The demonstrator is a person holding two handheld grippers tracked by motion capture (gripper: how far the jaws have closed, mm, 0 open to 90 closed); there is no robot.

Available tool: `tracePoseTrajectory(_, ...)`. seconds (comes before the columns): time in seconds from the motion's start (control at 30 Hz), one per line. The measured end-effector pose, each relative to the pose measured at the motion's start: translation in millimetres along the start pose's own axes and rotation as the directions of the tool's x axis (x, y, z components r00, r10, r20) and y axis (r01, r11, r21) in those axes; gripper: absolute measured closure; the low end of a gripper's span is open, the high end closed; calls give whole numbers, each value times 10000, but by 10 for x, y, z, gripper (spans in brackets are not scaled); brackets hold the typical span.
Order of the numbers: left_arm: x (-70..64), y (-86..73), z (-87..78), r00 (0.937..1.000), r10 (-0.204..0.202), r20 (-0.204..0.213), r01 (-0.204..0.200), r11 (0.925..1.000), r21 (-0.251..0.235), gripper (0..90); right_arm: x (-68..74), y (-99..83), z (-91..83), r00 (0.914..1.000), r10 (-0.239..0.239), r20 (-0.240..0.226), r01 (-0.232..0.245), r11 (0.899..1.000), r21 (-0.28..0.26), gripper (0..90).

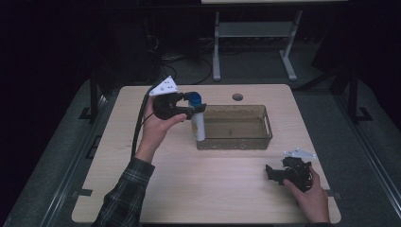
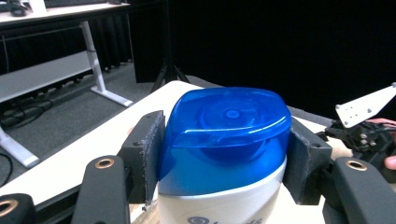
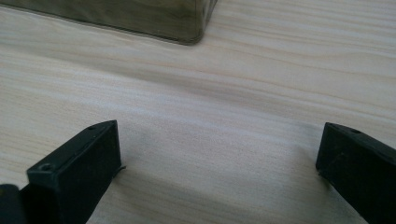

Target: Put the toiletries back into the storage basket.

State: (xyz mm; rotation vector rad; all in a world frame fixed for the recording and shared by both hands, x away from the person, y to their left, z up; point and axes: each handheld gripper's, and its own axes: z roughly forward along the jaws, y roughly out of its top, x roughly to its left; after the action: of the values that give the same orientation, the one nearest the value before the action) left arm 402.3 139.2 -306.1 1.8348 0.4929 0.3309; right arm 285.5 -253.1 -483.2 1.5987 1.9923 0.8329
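A pale wooden table (image 1: 222, 189) stands in a dark room, with grey floor and a desk frame (image 1: 255, 42) beyond its far edge. On it I count one bottle (image 1: 197, 120) and one clear bin (image 1: 246, 126). The white bottle with its blue cap stands upright just outside the bin's left end. The left gripper (image 1: 193, 106) is clamped on the cap. The right gripper (image 1: 270, 173), near right, rests spread wide, holding nothing.

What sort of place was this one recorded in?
Probably a lab or workshop room set up for recording: a light wooden table under dark surroundings, another height-adjustable desk frame behind it, and loose cables on the grey floor.
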Motion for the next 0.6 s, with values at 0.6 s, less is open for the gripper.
tracePoseTrajectory(0.6,117,-102,337,9998,216,-39,-215,9996,156,381,0,0,1,10000,2,6,-2,10000,2,0)
